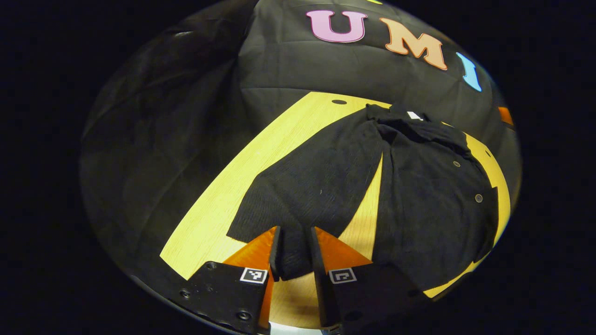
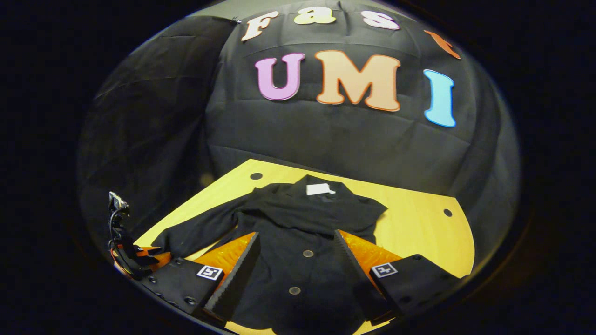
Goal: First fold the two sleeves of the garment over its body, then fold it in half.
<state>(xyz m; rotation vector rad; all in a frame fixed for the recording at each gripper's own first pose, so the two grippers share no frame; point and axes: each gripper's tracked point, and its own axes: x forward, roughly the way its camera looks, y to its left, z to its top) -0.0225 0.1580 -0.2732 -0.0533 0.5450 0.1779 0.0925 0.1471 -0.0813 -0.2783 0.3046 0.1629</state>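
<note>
A black button-up garment (image 2: 298, 223) lies flat on a light wooden table (image 2: 419, 228), collar and white label (image 2: 320, 189) at the far end. Its left sleeve (image 1: 307, 186) stretches out from the body (image 1: 433, 204) towards my left gripper (image 1: 294, 242), which is shut on the cuff; the cloth fills the narrow gap between the fingers. That gripper also appears far off, at the sleeve's end (image 2: 139, 256). My right gripper (image 2: 295, 232) hovers open above the garment's front, its fingers wide apart either side of the button row (image 2: 307, 253). A fold of cloth lies across the chest.
The table has small round holes near its far corners (image 2: 256, 176) (image 2: 447, 212). Bare wood shows to the right of the garment (image 2: 419, 242) and left of the sleeve (image 1: 223, 200). The black booth wall stands right behind the table.
</note>
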